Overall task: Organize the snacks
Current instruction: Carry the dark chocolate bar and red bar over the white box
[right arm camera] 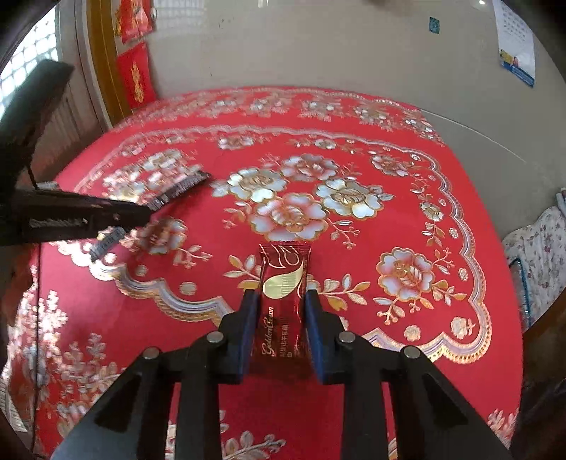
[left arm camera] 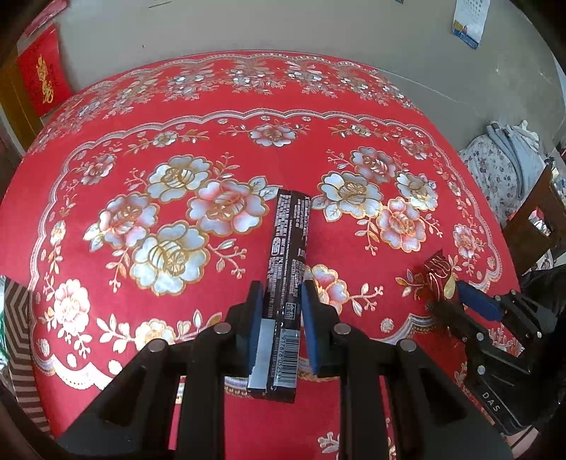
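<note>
My left gripper (left arm camera: 282, 288) is shut on a long black snack bar (left arm camera: 288, 254) with white print and a barcode, held above the red floral tablecloth (left arm camera: 141, 283). My right gripper (right arm camera: 282, 296) is shut on a dark red Golden Crown snack packet (right arm camera: 283, 283) with a gold leaf mark. The right gripper with its red packet (left arm camera: 440, 279) also shows at the right of the left wrist view. The left gripper and the black bar (right arm camera: 180, 189) show blurred at the left of the right wrist view.
The round table (right arm camera: 406, 177) stands against a grey wall. A wooden chair (left arm camera: 537, 219) and flowered bedding (left arm camera: 495, 170) are to the right. A red hanging (left arm camera: 42, 78) is on the left wall, a calendar (left arm camera: 468, 21) on the right.
</note>
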A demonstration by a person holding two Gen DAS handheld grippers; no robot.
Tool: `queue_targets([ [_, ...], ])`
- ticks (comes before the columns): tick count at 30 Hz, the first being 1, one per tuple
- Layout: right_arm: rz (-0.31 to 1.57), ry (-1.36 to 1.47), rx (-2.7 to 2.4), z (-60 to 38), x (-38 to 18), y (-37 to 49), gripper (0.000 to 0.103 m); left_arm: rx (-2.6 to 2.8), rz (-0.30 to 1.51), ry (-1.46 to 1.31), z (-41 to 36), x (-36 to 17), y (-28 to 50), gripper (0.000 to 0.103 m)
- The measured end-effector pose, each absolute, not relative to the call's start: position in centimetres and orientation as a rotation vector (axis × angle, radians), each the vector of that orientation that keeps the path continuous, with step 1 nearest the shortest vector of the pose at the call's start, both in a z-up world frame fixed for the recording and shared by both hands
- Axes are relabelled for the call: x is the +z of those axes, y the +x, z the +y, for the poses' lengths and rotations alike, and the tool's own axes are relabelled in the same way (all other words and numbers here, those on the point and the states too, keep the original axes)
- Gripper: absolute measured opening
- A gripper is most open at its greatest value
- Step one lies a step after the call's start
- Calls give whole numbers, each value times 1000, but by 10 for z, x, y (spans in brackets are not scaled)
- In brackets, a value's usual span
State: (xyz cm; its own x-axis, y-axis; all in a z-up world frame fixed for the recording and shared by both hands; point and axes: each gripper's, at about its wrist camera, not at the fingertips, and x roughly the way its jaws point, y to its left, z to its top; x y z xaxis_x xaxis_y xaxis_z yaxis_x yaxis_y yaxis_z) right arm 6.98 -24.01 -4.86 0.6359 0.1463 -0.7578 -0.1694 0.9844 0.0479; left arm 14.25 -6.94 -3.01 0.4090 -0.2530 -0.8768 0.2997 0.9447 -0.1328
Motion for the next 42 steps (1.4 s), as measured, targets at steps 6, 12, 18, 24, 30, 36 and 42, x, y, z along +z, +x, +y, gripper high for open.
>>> queue_targets([
  [6, 841, -18, 207, -228, -41, 61, 26, -322, 1071, 37, -58, -24, 129, 23],
  [12, 811, -20, 247, -207, -33, 53, 26, -269, 1016, 39, -43, -13, 111, 24],
  [18, 771, -33, 294, -181, -19, 45, 26, -222, 975, 26, -20, -4, 94, 24],
  [24, 726, -54, 361, -146, -3, 43, 26, -158, 932, 0, 16, 10, 74, 24],
  [30, 698, -80, 432, -108, 8, 39, 26, -95, 901, -24, 52, 20, 56, 24],
  [36, 677, -117, 496, -69, 17, 35, 27, -40, 882, -62, 89, 27, 41, 24],
  [42, 669, -149, 550, -36, 21, 34, 27, 18, 867, -97, 126, 30, 25, 24],
])
